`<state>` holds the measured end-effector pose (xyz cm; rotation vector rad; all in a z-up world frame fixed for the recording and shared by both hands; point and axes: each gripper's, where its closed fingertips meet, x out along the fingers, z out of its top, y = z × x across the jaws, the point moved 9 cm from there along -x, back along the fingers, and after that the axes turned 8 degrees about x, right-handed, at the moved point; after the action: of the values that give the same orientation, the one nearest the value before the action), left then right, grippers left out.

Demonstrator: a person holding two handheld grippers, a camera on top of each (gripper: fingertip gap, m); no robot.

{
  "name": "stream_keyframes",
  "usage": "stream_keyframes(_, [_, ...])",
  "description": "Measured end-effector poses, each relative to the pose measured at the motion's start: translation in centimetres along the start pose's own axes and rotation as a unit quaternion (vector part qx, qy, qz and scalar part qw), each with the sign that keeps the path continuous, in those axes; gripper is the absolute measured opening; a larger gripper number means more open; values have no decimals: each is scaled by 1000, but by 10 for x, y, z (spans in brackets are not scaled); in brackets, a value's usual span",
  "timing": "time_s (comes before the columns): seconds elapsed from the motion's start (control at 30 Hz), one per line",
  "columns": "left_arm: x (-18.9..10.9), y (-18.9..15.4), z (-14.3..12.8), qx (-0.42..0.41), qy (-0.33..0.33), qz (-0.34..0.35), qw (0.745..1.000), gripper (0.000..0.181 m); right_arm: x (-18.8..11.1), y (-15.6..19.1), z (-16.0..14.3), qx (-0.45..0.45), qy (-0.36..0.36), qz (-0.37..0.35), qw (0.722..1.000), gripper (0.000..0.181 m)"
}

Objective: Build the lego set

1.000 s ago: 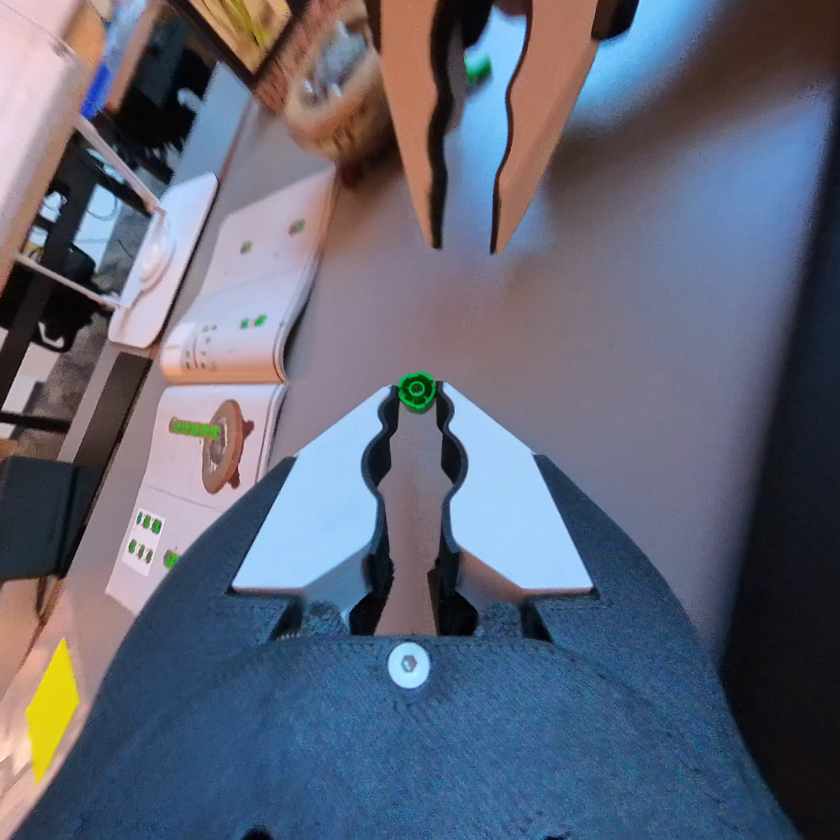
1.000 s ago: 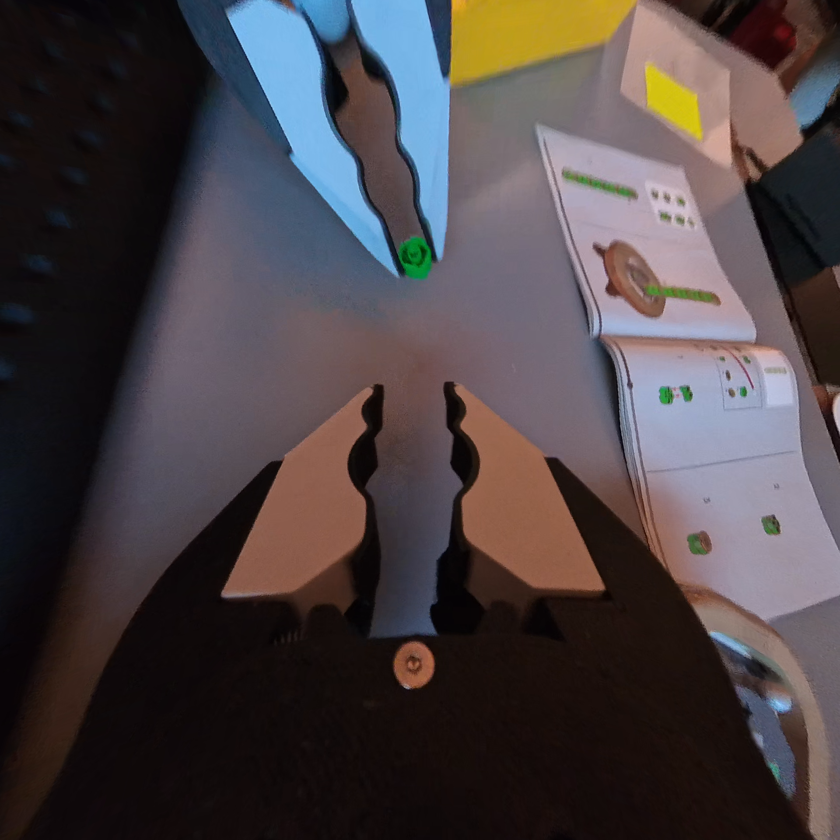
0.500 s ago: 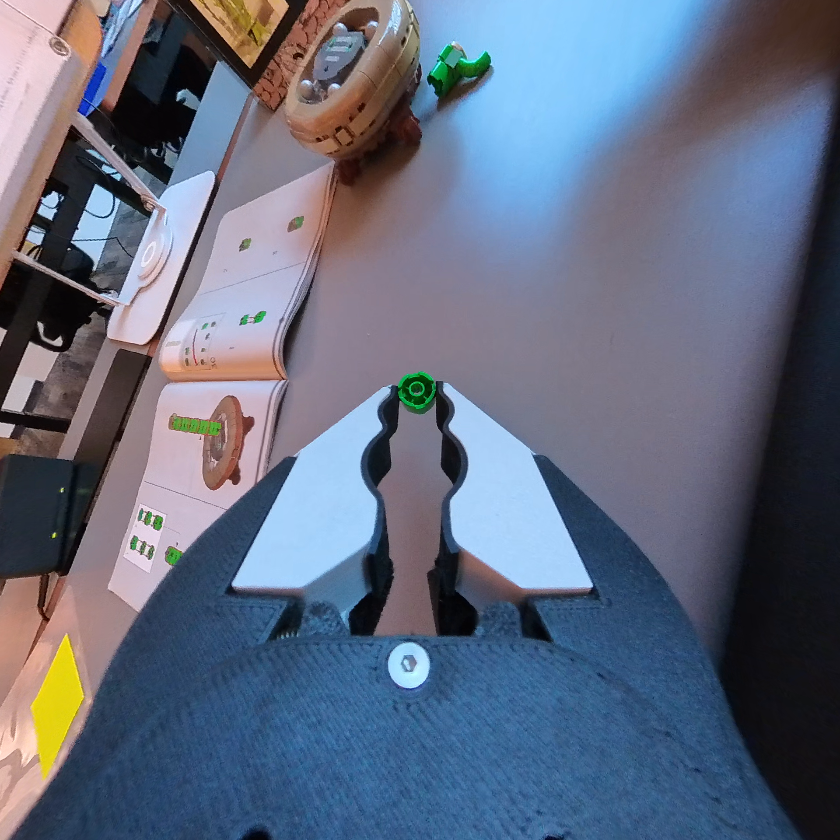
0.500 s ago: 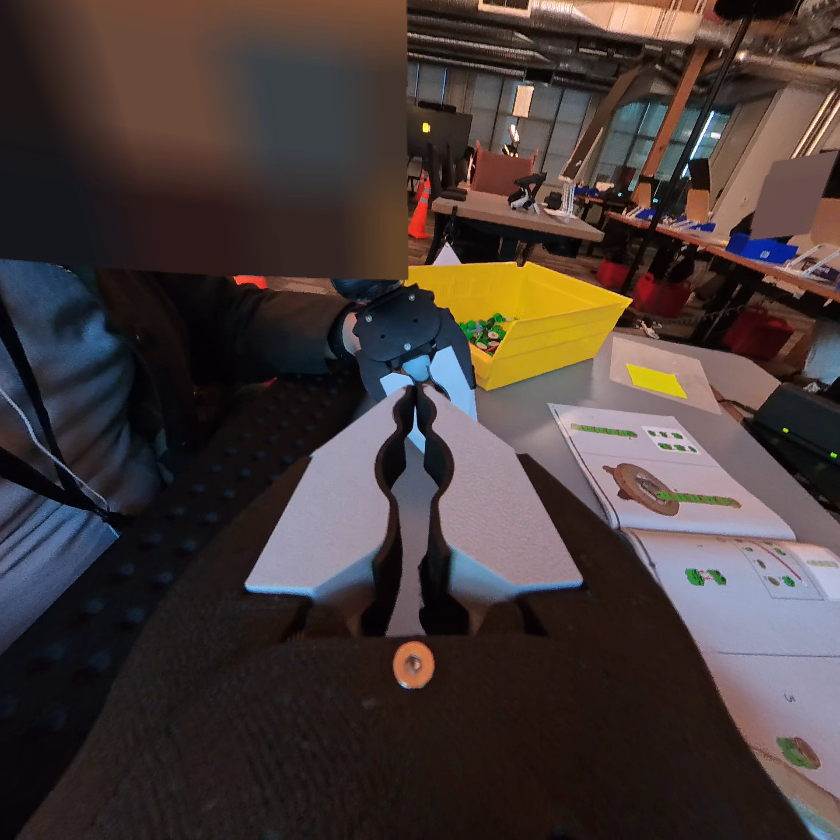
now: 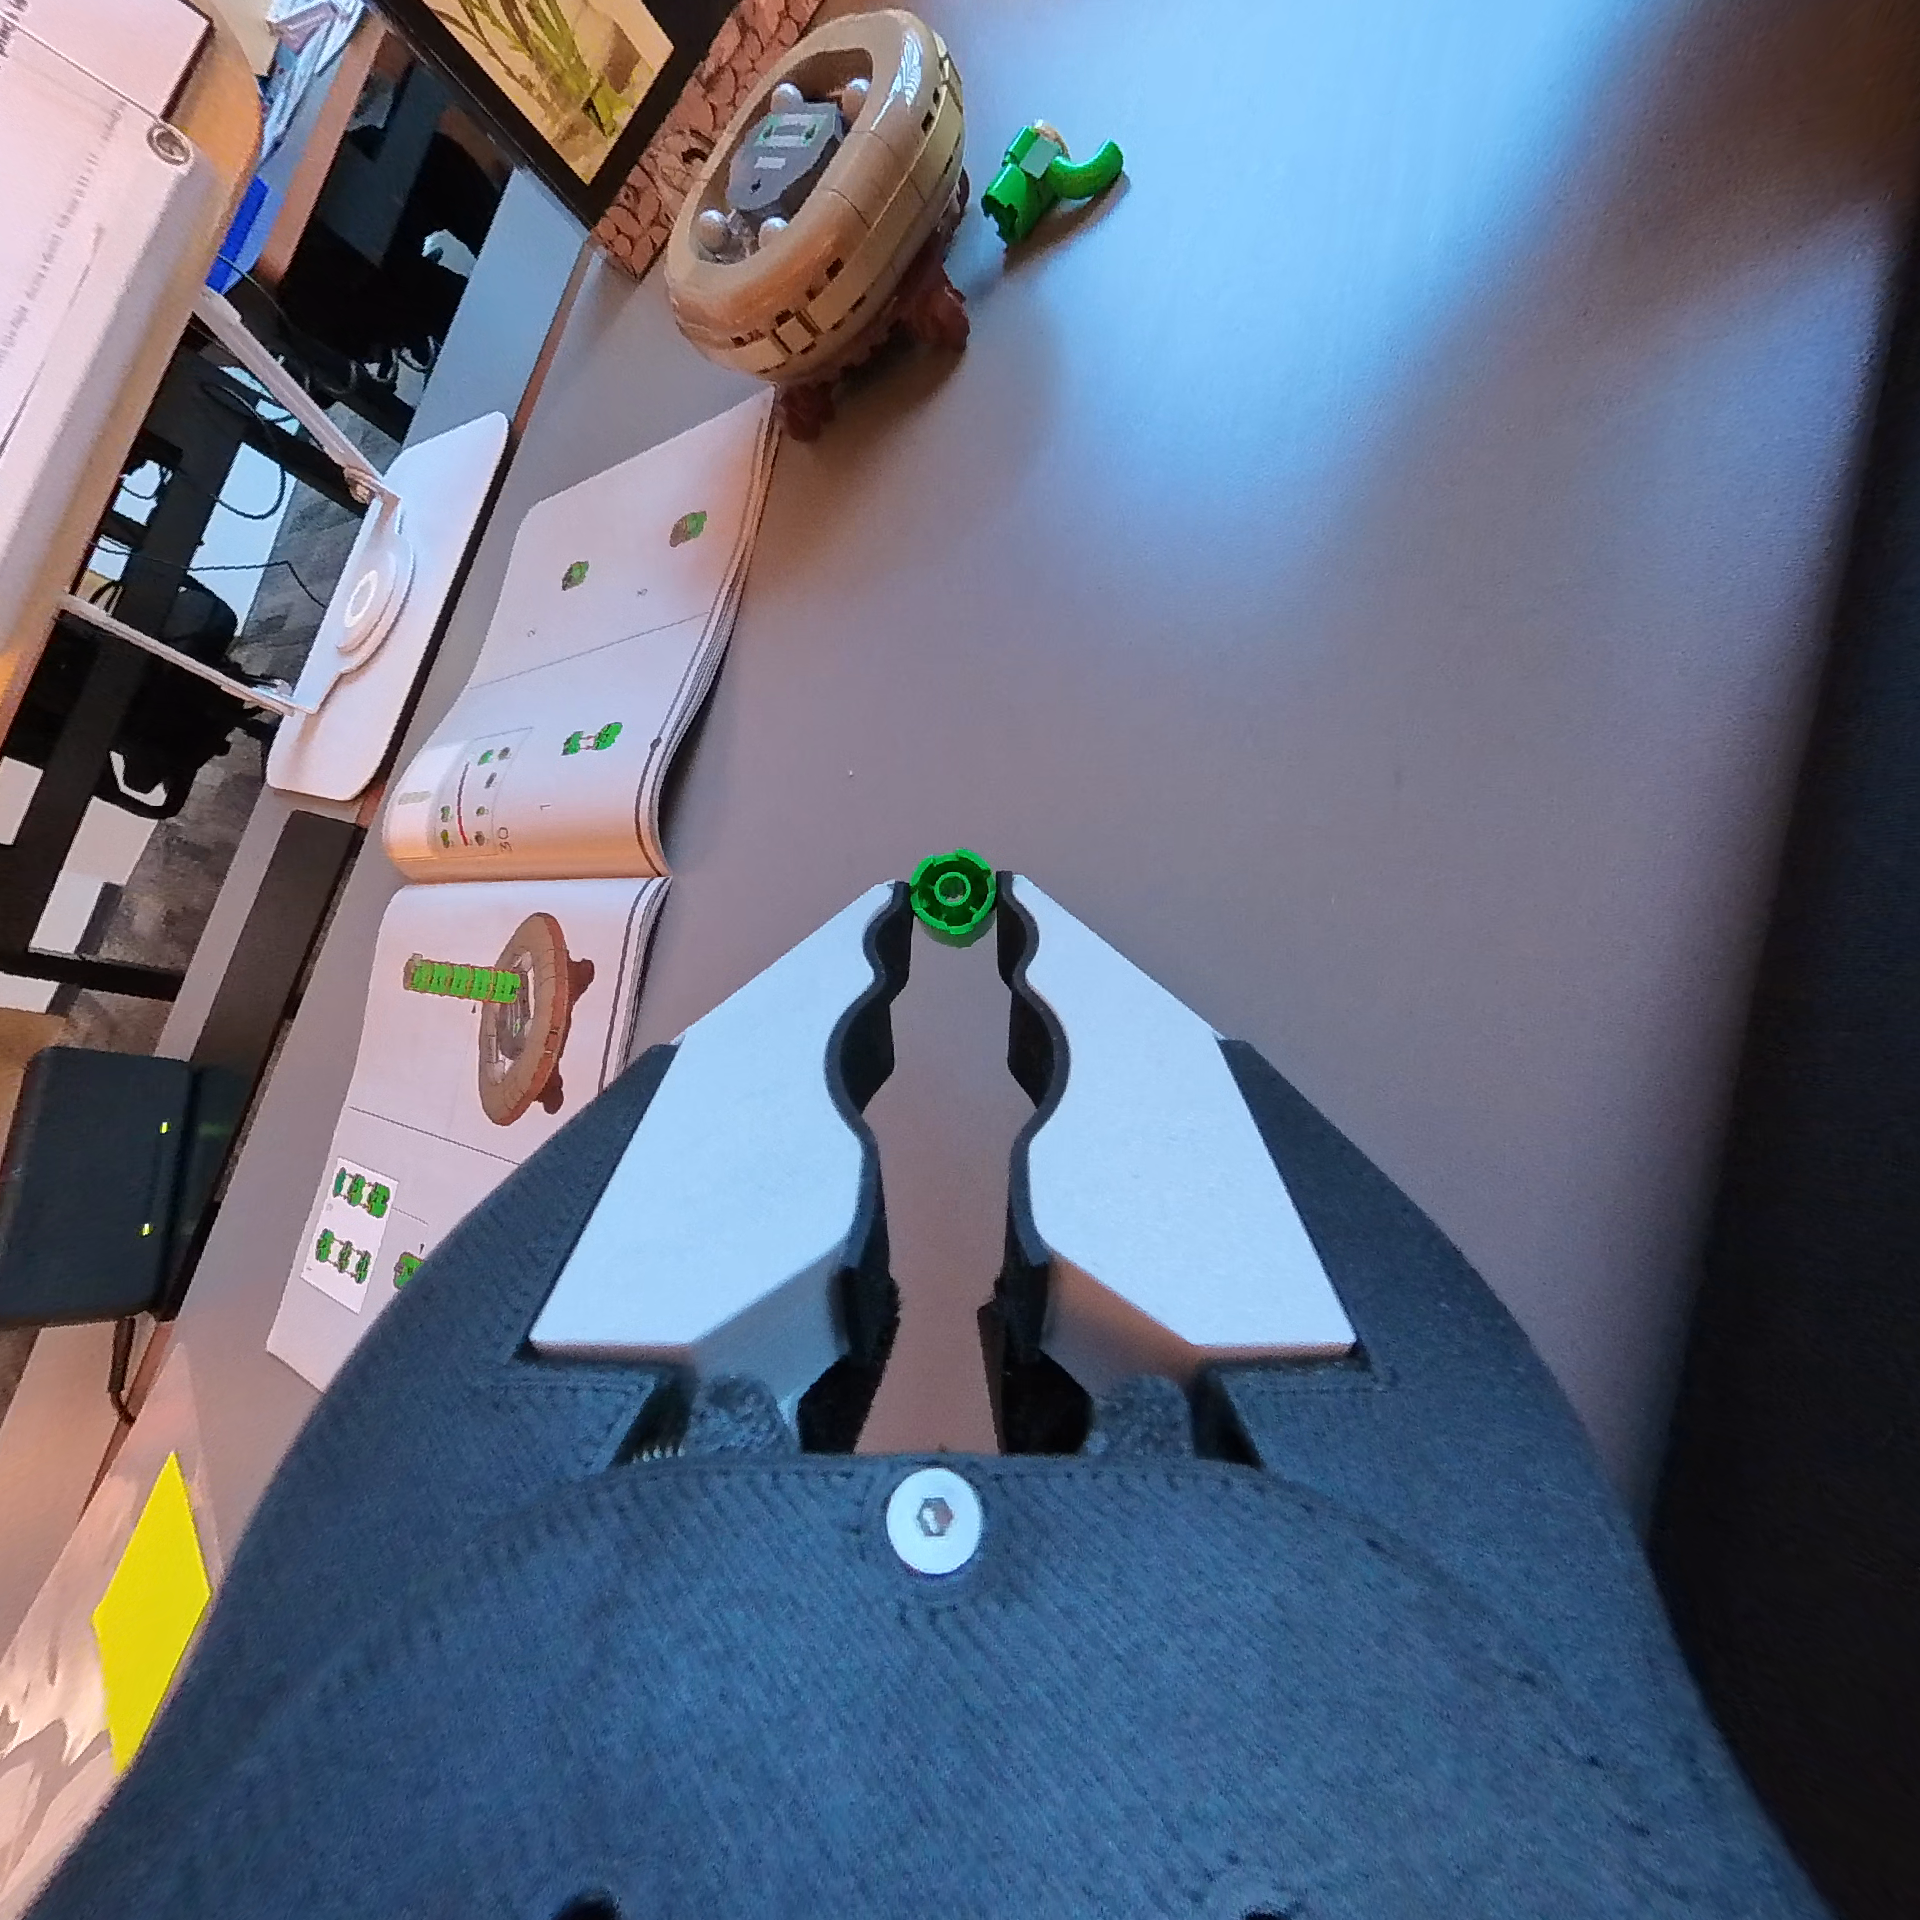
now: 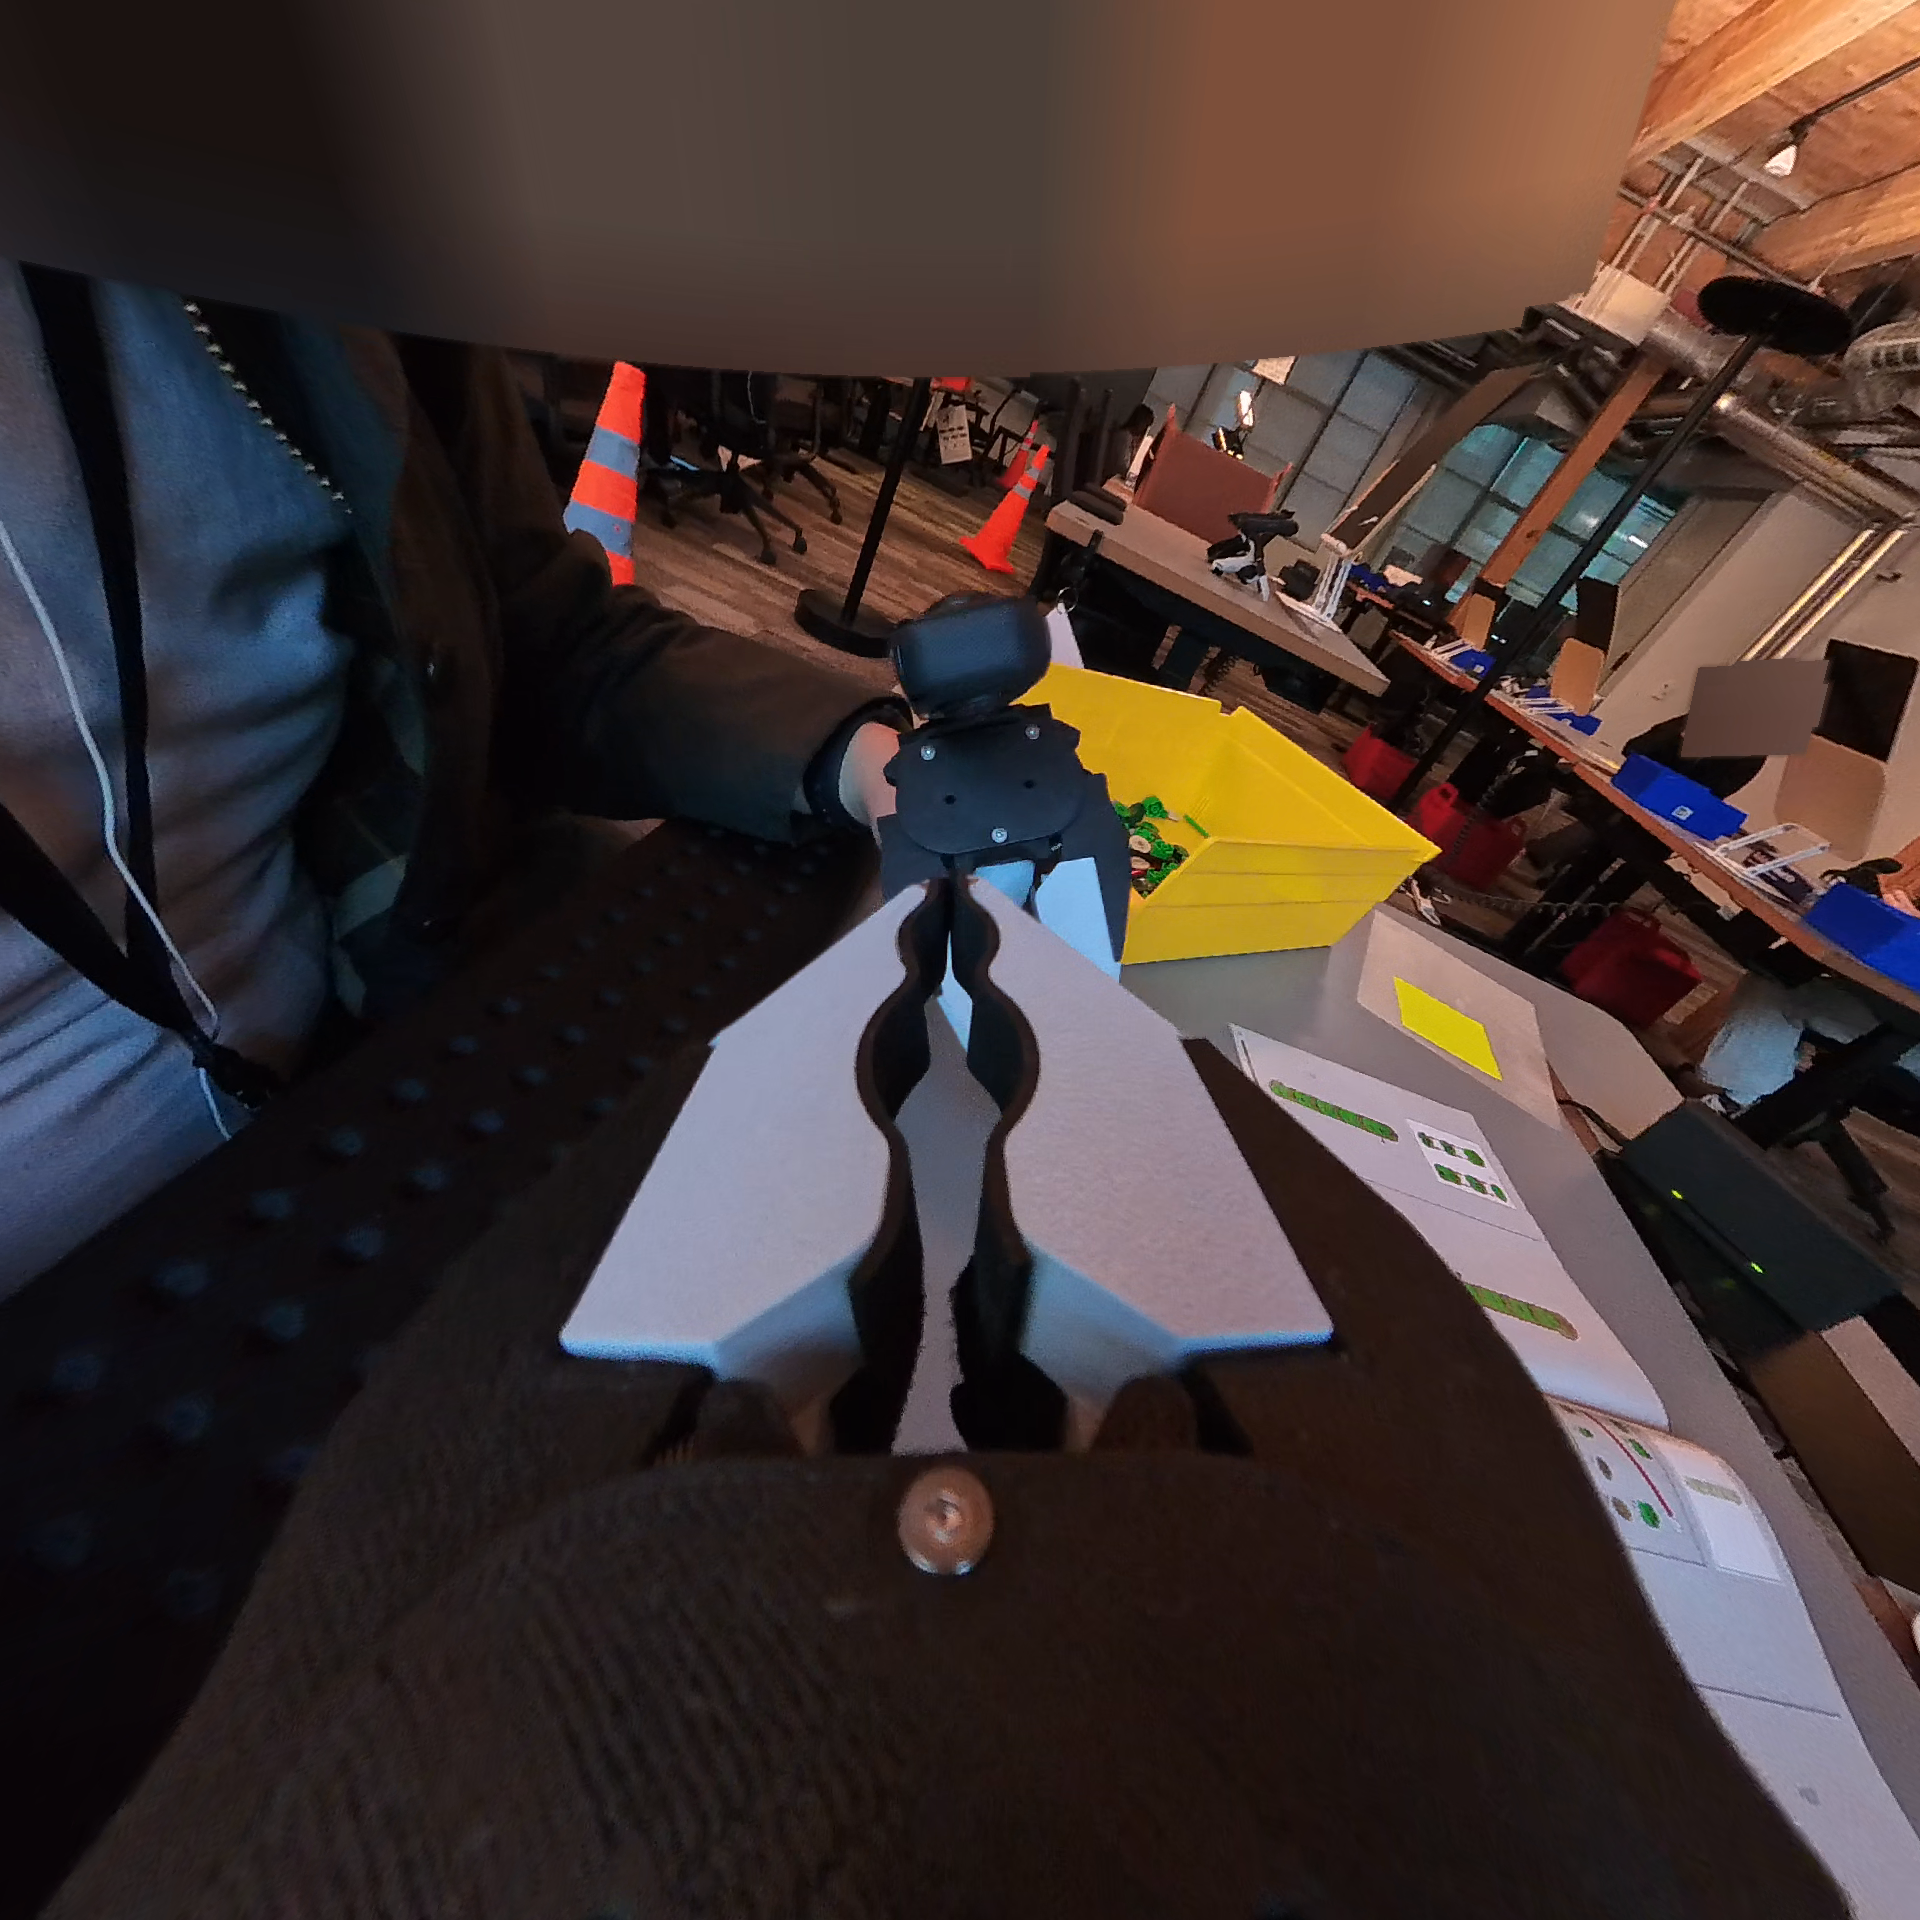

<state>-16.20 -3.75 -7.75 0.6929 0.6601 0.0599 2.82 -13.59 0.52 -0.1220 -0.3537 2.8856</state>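
The left tongs (image 5: 953, 902) pinch a small round green lego piece (image 5: 952, 899) at their tips, stud facing the camera, with the tan lego pot (image 5: 821, 208) well ahead and slightly left, while the right tongs (image 6: 948, 914), pressed nearly together and empty, point away.

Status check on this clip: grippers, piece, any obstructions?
Left gripper shut on green round piece, above table. Right gripper shut, empty, raised. Tan pot build and booklet off to the side; nothing in the way.
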Motion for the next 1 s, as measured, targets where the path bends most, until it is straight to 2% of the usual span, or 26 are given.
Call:
stream_keyframes(0.4, [1, -1, -1, 4, 4, -4, 1000, 15, 0, 1, -1, -3, 4, 1, 1000, 0])
stream_keyframes(0.67, [2, -2, -2, 7, 11, -9, 1000, 15, 4, -2, -9, 25, 24, 12, 999, 0])
stream_keyframes(1.0, [4, -3, -3, 9, 17, -13, 1000, 15, -1, -5, -6, 39, -16, 6, 999, 0])
